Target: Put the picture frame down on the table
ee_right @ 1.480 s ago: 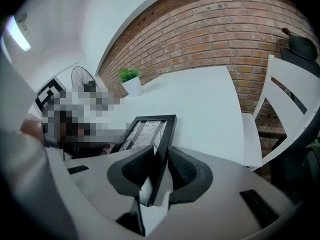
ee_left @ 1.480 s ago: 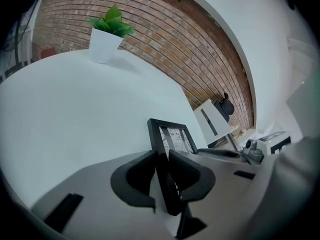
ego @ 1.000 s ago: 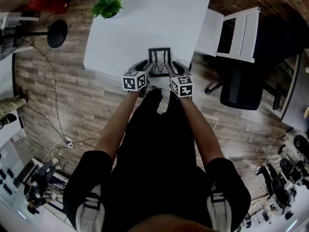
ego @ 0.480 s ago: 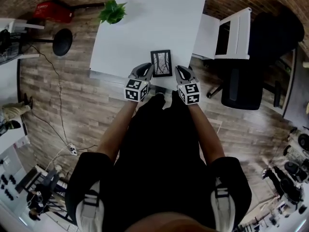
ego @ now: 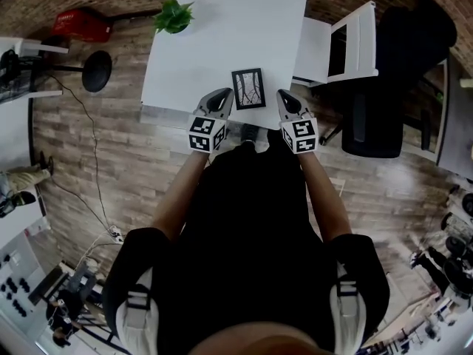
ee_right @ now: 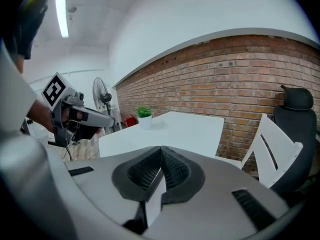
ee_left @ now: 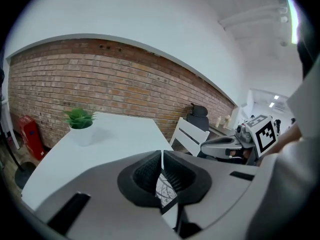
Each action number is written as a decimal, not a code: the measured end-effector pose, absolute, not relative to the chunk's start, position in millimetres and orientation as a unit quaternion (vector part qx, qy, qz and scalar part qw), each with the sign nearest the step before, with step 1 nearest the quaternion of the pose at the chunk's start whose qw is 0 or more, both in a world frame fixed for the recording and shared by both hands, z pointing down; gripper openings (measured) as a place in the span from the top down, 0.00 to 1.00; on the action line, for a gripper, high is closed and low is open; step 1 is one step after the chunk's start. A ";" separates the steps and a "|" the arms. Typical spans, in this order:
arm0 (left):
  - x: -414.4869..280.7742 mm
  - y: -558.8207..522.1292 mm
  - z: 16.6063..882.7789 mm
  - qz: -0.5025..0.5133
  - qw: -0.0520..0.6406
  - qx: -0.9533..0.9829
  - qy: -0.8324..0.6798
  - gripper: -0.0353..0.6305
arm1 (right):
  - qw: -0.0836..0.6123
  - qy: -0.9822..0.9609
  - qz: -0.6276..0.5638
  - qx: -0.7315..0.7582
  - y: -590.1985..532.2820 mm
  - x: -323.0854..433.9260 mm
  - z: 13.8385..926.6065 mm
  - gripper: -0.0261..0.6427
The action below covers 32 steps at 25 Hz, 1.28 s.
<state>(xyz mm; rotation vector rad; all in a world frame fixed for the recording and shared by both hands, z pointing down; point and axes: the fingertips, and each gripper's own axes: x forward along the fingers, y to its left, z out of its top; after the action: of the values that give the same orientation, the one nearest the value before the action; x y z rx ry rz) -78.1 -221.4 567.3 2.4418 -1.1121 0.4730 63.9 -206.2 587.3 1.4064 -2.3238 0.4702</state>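
Head view gives me the picture frame (ego: 248, 89) lying on the white table (ego: 222, 35), between my left tongs (ego: 223, 95) and right tongs (ego: 284, 96), apart from both. Both tongs are pressed together, empty. A potted plant (ego: 174, 13) stands well beyond the left tongs, with a brick wall (ee_left: 100, 79) behind it.

Brick wall (ee_left: 100, 79), wood-plank floor (ego: 96, 161), white table (ego: 222, 35), black office chair (ego: 373, 120), possibly a fan (ee_right: 102, 96)
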 end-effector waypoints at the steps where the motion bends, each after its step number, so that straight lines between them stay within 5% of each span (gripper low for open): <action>1: -79.7 -220.4 565.3 0.168 0.207 0.877 -0.401 0.90 | 0.190 -0.826 0.166 0.504 -204.7 64.4 585.6 0.97; 32: -102.7 -217.7 557.3 0.159 0.209 0.875 -0.408 0.90 | 0.196 -0.824 0.172 0.502 -198.9 42.7 581.0 0.97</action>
<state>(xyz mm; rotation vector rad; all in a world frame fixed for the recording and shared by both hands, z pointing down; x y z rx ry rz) -102.7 -217.7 557.3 2.4335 -1.1348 0.4431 42.7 -198.9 581.0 1.4077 -2.3100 0.4816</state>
